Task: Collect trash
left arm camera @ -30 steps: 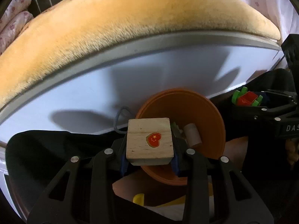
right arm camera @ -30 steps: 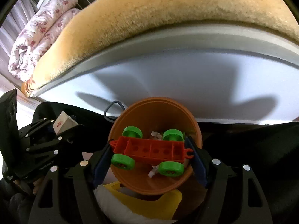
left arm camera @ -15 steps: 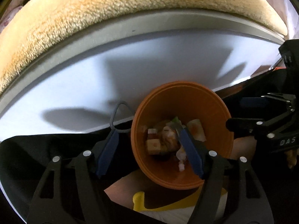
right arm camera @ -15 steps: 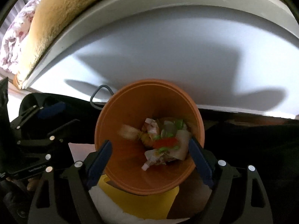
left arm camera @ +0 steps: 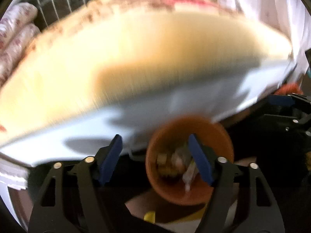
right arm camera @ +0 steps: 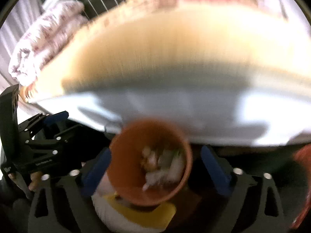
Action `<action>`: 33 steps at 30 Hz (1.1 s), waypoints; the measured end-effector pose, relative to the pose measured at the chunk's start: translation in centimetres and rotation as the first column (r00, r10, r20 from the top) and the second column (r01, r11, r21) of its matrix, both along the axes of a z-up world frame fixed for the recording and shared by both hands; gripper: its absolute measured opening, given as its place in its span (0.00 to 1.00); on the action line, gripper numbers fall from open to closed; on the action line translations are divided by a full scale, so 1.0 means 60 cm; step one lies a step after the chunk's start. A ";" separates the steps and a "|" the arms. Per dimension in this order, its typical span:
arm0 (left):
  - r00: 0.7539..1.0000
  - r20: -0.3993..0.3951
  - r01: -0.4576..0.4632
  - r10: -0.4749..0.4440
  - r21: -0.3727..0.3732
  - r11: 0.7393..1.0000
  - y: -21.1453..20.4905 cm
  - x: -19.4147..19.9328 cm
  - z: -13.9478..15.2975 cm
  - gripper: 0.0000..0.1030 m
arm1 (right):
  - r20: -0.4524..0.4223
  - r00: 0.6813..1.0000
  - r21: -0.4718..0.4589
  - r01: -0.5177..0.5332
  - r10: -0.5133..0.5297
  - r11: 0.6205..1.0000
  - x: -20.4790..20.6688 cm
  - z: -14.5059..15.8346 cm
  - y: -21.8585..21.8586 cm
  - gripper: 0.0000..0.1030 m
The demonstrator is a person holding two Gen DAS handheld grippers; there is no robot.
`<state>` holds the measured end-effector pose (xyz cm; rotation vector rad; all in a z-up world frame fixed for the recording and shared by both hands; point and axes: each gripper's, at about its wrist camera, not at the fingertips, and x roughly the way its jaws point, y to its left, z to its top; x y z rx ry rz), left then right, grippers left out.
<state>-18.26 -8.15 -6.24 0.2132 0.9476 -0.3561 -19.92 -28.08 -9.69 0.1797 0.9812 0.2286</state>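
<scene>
My left gripper point(left arm camera: 154, 158) & right gripper point(right arm camera: 155, 169), fingers spread w/ nothing held, hang above round orange plastic bin point(right arm camera: 124, 182) w/ blurred trash pieces point(right arm camera: 161, 165) inside.

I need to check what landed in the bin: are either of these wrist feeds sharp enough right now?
Left wrist view: heavy motion blur smears the bed edge and the orange bin; its contents are only pale blobs, though the open left gripper stays sharp. Right wrist view: same smear; the open right gripper is crisp, the bin contents unreadable.
</scene>
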 end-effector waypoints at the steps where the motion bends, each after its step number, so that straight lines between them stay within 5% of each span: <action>1: 0.999 0.046 -0.009 0.010 -0.021 1.000 0.001 0.005 0.026 0.83 | 0.057 0.998 -0.013 0.009 -0.008 1.000 0.004 0.033 -0.006 0.95; 6: 0.953 0.276 -0.100 0.120 -0.085 0.991 -0.006 0.066 0.146 0.91 | 0.282 0.953 -0.090 0.142 -0.112 0.986 0.049 0.153 -0.037 0.95; 11: 0.940 0.272 -0.184 0.208 -0.111 0.977 -0.018 0.151 0.172 0.91 | 0.415 0.886 -0.151 0.290 -0.205 0.945 0.114 0.199 -0.049 0.95; 33: 0.948 0.205 -0.237 0.243 -0.050 0.970 -0.028 0.245 0.115 0.91 | 0.362 0.896 -0.161 0.331 -0.256 0.930 0.210 0.145 -0.030 0.95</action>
